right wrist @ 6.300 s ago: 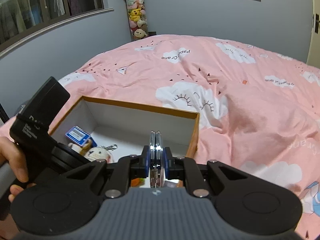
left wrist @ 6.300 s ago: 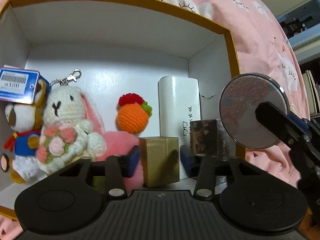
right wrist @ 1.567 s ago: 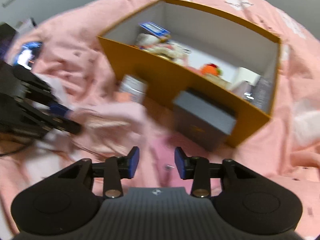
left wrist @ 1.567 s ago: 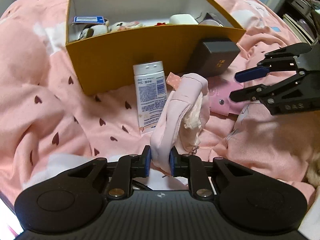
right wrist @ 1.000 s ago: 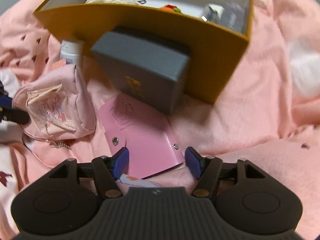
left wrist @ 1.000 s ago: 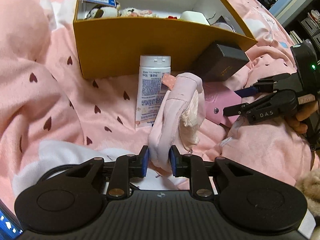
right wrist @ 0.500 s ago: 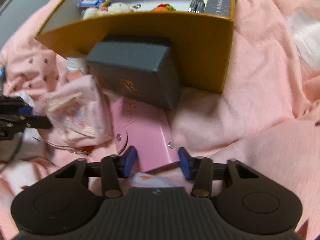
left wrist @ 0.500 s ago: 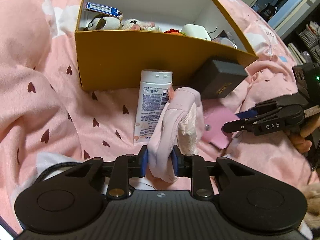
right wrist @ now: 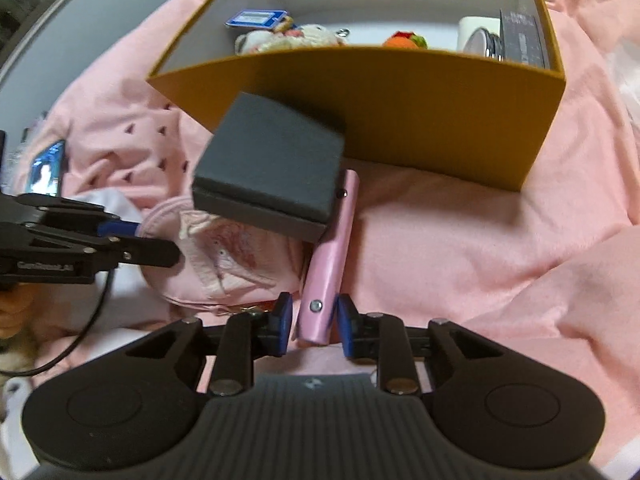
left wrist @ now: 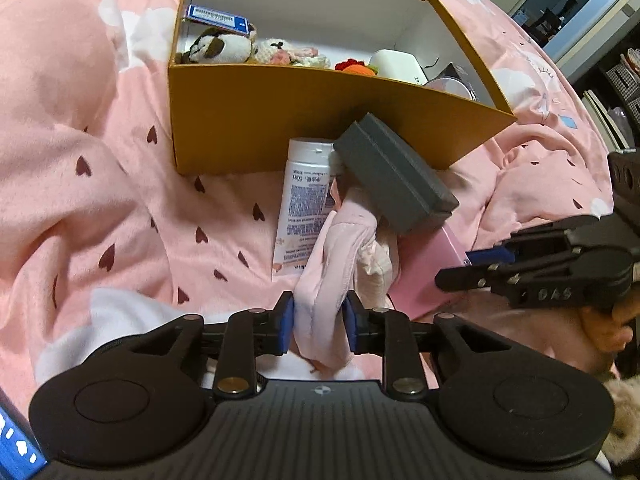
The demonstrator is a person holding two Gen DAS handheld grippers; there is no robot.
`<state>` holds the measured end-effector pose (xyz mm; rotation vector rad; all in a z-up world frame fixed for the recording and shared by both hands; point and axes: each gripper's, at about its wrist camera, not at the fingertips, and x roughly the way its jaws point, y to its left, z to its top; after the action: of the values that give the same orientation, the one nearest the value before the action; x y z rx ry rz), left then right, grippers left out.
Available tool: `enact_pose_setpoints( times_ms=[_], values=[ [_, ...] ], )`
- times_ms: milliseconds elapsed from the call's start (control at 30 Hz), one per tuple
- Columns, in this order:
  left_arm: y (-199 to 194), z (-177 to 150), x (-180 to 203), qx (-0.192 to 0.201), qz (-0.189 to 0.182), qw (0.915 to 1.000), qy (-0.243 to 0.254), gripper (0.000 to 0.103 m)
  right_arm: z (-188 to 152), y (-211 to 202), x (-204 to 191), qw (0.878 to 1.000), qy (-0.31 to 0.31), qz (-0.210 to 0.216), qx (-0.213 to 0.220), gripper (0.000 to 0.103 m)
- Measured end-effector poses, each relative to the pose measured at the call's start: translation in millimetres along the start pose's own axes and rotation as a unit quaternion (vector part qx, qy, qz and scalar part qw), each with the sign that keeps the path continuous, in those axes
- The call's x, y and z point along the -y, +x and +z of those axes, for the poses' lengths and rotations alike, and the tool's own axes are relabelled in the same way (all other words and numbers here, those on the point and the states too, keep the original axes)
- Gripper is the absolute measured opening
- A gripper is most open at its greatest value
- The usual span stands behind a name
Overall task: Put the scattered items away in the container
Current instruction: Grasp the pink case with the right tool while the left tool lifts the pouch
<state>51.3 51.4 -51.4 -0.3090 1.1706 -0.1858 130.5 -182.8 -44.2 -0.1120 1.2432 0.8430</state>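
Left hand-held gripper [left wrist: 318, 322]: I had it clamped on the pink pouch [left wrist: 340, 256], as before.
Right hand-held gripper [right wrist: 312, 322]: closed on the pink wallet [right wrist: 330, 256]; half a second earlier it was open around it.
Grey box [right wrist: 272, 168]: tipped up on the wallet's far end, ahead of my fingers.
Box [left wrist: 304, 120]: beyond both grippers on the bed.
Meaning: two items were ready to lift in, I judged.
Tube [left wrist: 306, 200]: left on the bed.

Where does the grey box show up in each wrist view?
Left wrist: grey box sits centre, tilted, above the pink pouch, in front of the orange container.
Right wrist: grey box sits centre-left, tilted, resting on the pink wallet.
Shared landmark: the orange container's front wall, directly behind the box.
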Motion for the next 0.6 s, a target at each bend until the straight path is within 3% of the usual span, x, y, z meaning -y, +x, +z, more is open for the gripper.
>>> enact_pose_setpoints(
  times_ms=[267, 600],
  values=[
    [-9, 0, -2, 0.006, -0.019, 0.9998, -0.004, 0.023, -9, -11, -4, 1.0, 0.007, -0.023, 0.019, 0.022],
    [-49, 8, 9, 0.007, -0.006, 0.9994, 0.032, 0.021, -8, -74, -5, 0.996, -0.003, -0.062, 0.066, 0.02]
  ],
)
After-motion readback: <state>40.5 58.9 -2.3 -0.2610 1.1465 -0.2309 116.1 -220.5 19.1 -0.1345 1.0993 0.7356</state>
